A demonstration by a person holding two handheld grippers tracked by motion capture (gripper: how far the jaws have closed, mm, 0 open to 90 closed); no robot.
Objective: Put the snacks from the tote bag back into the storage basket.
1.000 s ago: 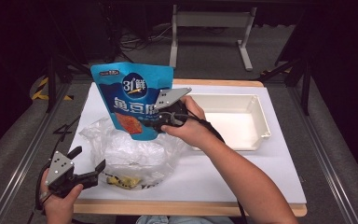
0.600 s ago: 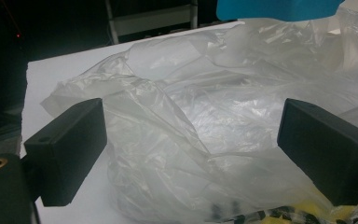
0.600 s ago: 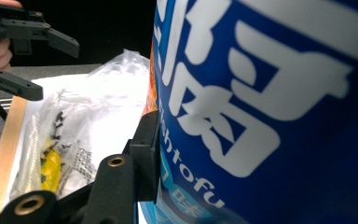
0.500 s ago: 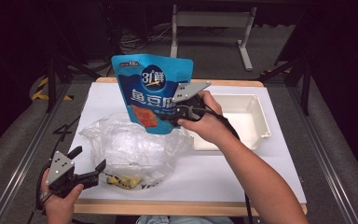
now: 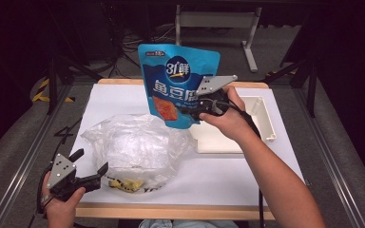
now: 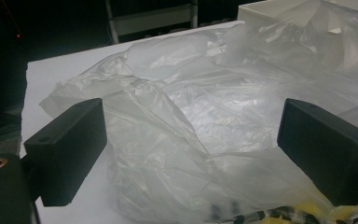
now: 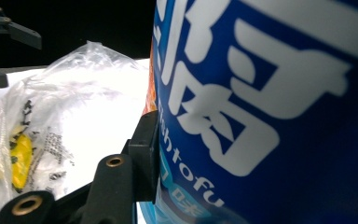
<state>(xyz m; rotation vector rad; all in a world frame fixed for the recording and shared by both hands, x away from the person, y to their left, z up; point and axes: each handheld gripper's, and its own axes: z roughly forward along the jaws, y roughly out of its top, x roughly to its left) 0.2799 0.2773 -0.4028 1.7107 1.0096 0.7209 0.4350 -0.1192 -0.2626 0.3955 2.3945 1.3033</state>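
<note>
A clear plastic bag (image 5: 135, 149) lies crumpled on the white table (image 5: 266, 171), slightly left of centre; something with yellow and black print shows through its near edge, but what the bag holds cannot be made out; in the left gripper view the same bag (image 6: 200, 126) spreads between the two black jaws, its film wrinkled and cloudy. A shallow white tray (image 5: 261, 114) sits to the right of the bag, near the table's far right; the part of its floor that shows is bare, and the rest is hidden behind the hand and the pouch.

The blue snack pouch (image 5: 178, 85) hangs upright in the air above the table, between the bag and the tray, its lower right edge clamped in the right gripper (image 5: 197, 108); the right gripper view shows one black jaw pressed flat against the pouch (image 7: 270, 112), with the words "fish tofu" partly legible beside it. The left gripper (image 5: 88, 168) rests low at the near left corner, just beside the bag, its jaws spread wide apart and holding nothing.

Compared with a second ago the pouch and the right gripper have travelled rightward, away from the space over the bag and toward the tray; the left gripper and the bag lie as they did.
</note>
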